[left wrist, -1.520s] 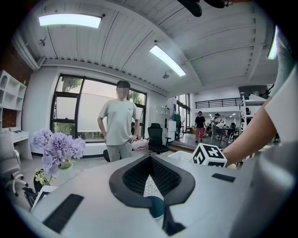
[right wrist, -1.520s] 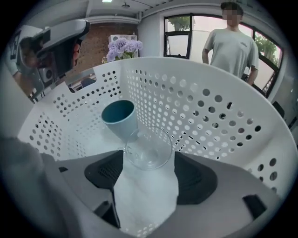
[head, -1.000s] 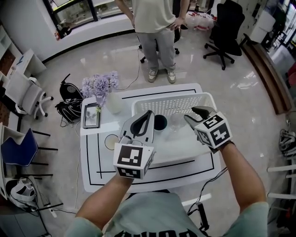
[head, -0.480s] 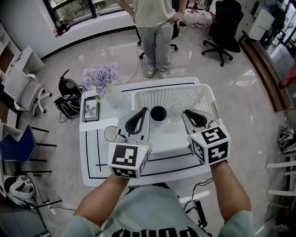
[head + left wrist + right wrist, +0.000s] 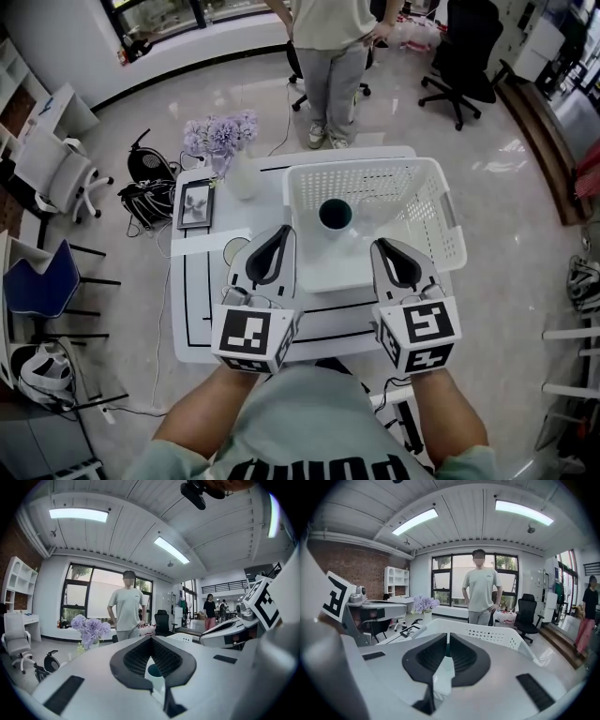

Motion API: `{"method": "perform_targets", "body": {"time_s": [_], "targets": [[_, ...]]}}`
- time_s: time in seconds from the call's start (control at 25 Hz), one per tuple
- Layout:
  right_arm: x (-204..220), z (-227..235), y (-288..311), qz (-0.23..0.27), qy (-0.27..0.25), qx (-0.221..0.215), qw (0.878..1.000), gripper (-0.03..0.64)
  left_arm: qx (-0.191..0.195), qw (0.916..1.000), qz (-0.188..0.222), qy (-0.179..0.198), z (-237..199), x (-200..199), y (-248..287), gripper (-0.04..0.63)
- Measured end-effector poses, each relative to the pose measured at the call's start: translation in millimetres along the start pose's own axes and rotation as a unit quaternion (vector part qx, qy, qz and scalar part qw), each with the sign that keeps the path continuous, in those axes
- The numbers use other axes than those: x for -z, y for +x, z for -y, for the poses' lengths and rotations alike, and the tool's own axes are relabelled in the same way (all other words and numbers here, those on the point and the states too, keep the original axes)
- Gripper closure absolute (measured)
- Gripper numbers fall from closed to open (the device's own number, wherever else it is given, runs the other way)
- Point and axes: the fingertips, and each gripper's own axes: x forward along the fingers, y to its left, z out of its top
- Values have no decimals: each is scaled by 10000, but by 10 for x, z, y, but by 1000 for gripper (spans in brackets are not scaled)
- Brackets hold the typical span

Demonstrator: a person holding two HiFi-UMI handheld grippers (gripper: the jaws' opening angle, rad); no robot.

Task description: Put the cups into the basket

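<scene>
Pulled back from basket [image 5: 448,216]: left gripper [image 5: 284,231], right gripper [image 5: 378,247], both jaws together, empty; dark cup [image 5: 335,214] inside basket.

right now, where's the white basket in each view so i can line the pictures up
Head view: the white basket sits upper centre-right.
Left gripper view: only a bit of its perforated rim shows, just right of centre.
Right gripper view: it spans the middle, beyond the jaws.
Shared landmark: the purple flowers, left of the basket in all three.
</scene>
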Motion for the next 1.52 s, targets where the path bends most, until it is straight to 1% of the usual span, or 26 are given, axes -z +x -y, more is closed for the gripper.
{"method": "perform_targets", "body": {"time_s": [0.2, 0.48, 0.68, 0.84, 1.08, 1.52], "targets": [[103, -239, -146, 146, -57, 114, 9998, 585, -109, 9999, 40, -20, -44, 35, -300, 592], [177, -552, -292, 241, -35, 70, 9997, 588, -337, 9994, 49, -20, -213, 108, -668, 592], [262, -781, -357, 282, -56, 27, 9996, 589, -424, 9991, 97, 2, -274, 125, -882, 592], [322, -966, -394, 293, -6, -62, 9996, 589, -403, 9992, 30, -34, -271, 209, -1015, 592], [391, -1206, -436, 276, 15, -170, 9995, 592, -335, 9994, 0, 12, -290, 296, -1158, 594], [419, -1424, -427, 289, 46, -225, 9993, 595, -257, 9996, -61, 61, -350, 409, -1269, 594]]}}
